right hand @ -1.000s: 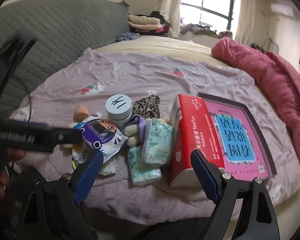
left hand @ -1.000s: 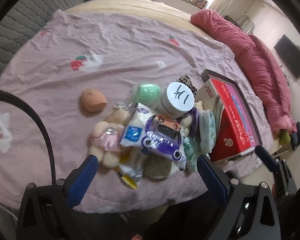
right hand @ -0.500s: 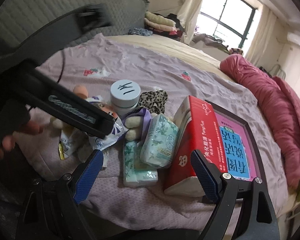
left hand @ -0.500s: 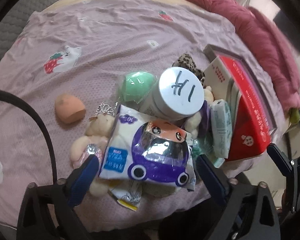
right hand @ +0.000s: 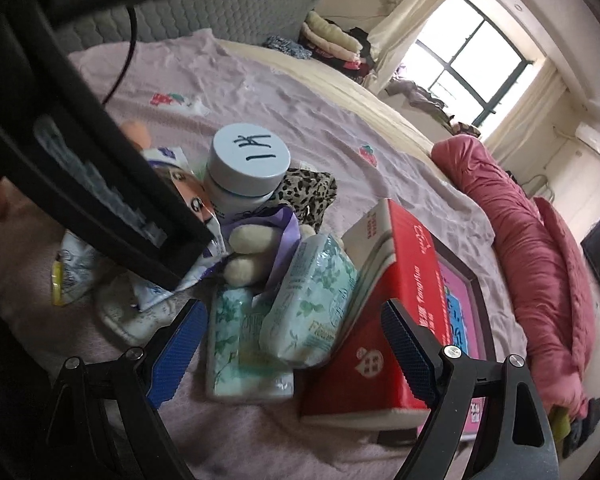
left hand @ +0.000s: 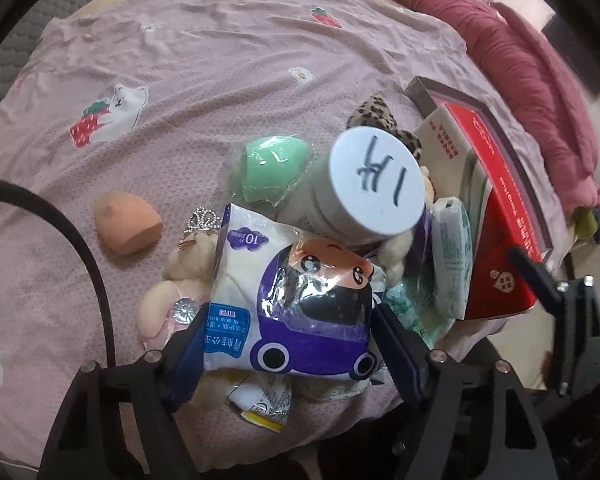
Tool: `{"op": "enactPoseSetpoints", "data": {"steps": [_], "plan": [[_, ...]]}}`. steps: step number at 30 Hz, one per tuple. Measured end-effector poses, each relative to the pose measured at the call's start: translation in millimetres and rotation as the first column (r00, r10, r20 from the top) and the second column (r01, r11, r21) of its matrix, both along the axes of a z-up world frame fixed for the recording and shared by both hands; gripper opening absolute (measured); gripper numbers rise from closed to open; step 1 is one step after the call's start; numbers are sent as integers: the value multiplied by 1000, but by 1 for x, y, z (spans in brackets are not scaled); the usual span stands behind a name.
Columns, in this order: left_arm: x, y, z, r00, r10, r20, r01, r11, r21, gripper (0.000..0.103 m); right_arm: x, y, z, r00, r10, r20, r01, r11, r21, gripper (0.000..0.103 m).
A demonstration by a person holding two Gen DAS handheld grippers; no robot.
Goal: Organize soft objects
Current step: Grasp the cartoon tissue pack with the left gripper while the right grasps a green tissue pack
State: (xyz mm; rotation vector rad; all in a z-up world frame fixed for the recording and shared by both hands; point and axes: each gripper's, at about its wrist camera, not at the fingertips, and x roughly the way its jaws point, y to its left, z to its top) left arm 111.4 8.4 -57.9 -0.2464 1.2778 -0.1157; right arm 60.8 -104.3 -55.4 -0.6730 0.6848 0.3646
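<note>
The left gripper points steeply down over the wipes pack, its jaws closing with the pack between them; the blue pads flank the pack's lower edges, and whether they press yet is hard to say. To do this well, I would close squarely across the pack's width and lift straight up, since the pack lies atop the pile, against the jar and over the plush doll, and a sideways pull could tip the jar.

The right gripper is spread wide, just beginning to close, with nothing pinched; it hovers by two tissue packs leaning beside the red box. It should wait, or take only the upper tissue pack.

All of this sits in one heap near the bed's edge, with the sponge apart to one side.

The left gripper's body blocks much of the right view, hiding most of the wipes pack there. What lies under the wipes pack is mostly covered; only a wrapper corner shows. The doll's face is hidden.
</note>
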Motion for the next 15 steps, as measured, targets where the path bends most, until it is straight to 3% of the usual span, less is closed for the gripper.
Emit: {"op": "enactPoseSetpoints", "data": {"steps": [2,6,8,15], "plan": [[-1,7,-1,1000,16,-5,-16,999,-34,75,4,4,-3,1000,7,-24,-7,1000,2,69],[-3,17,-1,999,39,-4,-39,995,-89,73,18,3,-10,998,-13,-62,12,1000,-21,48],[-5,19,2,999,43,4,-42,994,-101,72,21,0,-11,998,-20,-57,19,1000,-12,28],[-14,26,26,995,73,72,-59,983,-176,71,8,-21,21,999,-13,-47,17,995,99,20]]}}
